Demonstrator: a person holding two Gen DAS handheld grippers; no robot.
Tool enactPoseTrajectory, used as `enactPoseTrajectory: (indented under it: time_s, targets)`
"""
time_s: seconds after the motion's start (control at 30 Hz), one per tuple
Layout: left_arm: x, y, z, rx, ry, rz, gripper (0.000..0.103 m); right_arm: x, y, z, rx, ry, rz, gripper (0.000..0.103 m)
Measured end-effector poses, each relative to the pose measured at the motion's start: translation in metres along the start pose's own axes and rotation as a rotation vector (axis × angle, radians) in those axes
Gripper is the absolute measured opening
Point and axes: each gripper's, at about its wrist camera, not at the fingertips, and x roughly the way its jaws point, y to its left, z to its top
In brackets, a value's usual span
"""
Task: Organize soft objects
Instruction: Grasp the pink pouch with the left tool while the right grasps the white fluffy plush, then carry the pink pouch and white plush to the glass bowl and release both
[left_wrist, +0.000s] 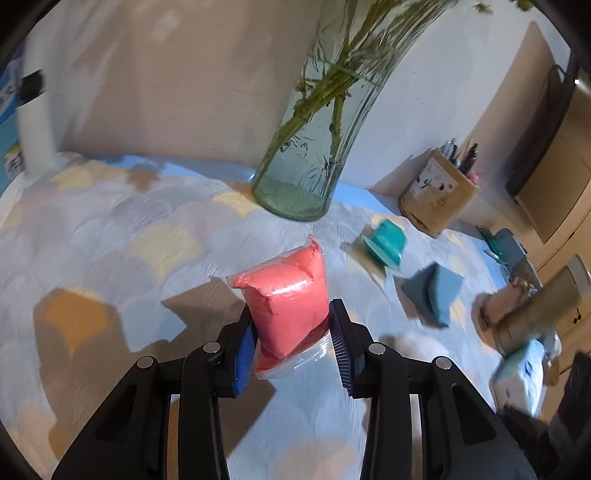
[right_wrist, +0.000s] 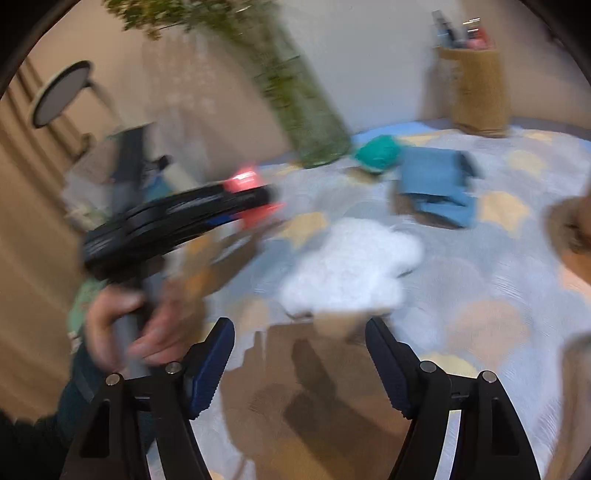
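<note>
Two grippers in play. Left gripper (left_wrist: 293, 345) clamps the pink pouch (left_wrist: 288, 299) at its lower half, lifted off the tabletop (left_wrist: 110, 240), probably for sorting. Right gripper (right_wrist: 299, 363) is spread wide, holding nothing, aimed at the white fluff (right_wrist: 351, 266); blur hides contact. Teal item (left_wrist: 386, 242) and blue cloth (left_wrist: 434, 291) sit near the vase (left_wrist: 314, 155).

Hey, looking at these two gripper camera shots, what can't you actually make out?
- Left wrist view: the lower part of the pink bag is hidden between the left gripper fingers.
- Left wrist view: the vase top is cut off by the frame edge.
- Right wrist view: motion blur smears the white fluffy thing ahead of the open right gripper; what it is stays unclear.
</note>
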Motion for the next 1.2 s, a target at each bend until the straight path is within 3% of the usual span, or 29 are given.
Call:
enactPoseTrajectory:
  time_s: [0.1, 0.17, 0.27, 0.33, 0.47, 0.5, 0.53, 0.57, 0.63, 0.83, 1.03, 1.13, 1.2]
  targets:
    - [-0.01, 0.0, -0.015, 0.004, -0.043, 0.003, 0.035, -0.003, -0.001, 0.006, 0.035, -0.023, -0.115, 0.083]
    - [-0.012, 0.005, -0.027, -0.015, -0.073, -0.026, 0.035, 0.003, 0.0, 0.014, 0.073, -0.013, -0.106, 0.085]
    - [-0.009, 0.012, -0.029, -0.036, -0.057, -0.013, 0.035, 0.027, -0.003, 0.027, 0.135, 0.033, -0.068, 0.091]
    - [-0.014, 0.016, -0.028, -0.044, -0.099, -0.031, 0.035, 0.048, -0.003, 0.031, 0.15, 0.054, -0.112, 0.093]
    - [-0.012, 0.021, -0.028, -0.07, -0.088, -0.05, 0.035, 0.059, 0.008, 0.033, 0.093, -0.007, -0.219, 0.094]
    - [-0.013, 0.02, -0.028, -0.066, -0.09, -0.052, 0.035, 0.062, 0.009, 0.033, 0.085, -0.021, -0.241, 0.09]
    - [-0.012, 0.019, -0.028, -0.058, -0.088, -0.051, 0.035, 0.062, 0.013, 0.031, 0.074, -0.049, -0.296, 0.074]
    - [-0.012, 0.017, -0.029, -0.049, -0.087, -0.048, 0.035, 0.063, 0.015, 0.03, 0.067, -0.058, -0.341, 0.068]
    - [-0.013, 0.014, -0.029, -0.031, -0.089, -0.041, 0.035, 0.062, 0.016, 0.029, 0.062, -0.074, -0.359, 0.063]
    - [-0.013, 0.01, -0.03, -0.007, -0.094, -0.032, 0.035, 0.046, 0.017, 0.02, 0.04, -0.126, -0.341, 0.06]
    - [-0.018, 0.007, -0.031, 0.013, -0.12, -0.02, 0.035, 0.036, 0.038, 0.009, -0.05, -0.18, -0.403, 0.06]
    - [-0.023, 0.0, -0.034, 0.035, -0.133, 0.013, 0.035, 0.026, 0.037, 0.0, -0.032, -0.172, -0.388, 0.06]
    - [-0.027, -0.008, -0.042, 0.036, -0.118, -0.004, 0.035, 0.018, 0.033, -0.007, 0.006, -0.172, -0.354, 0.06]
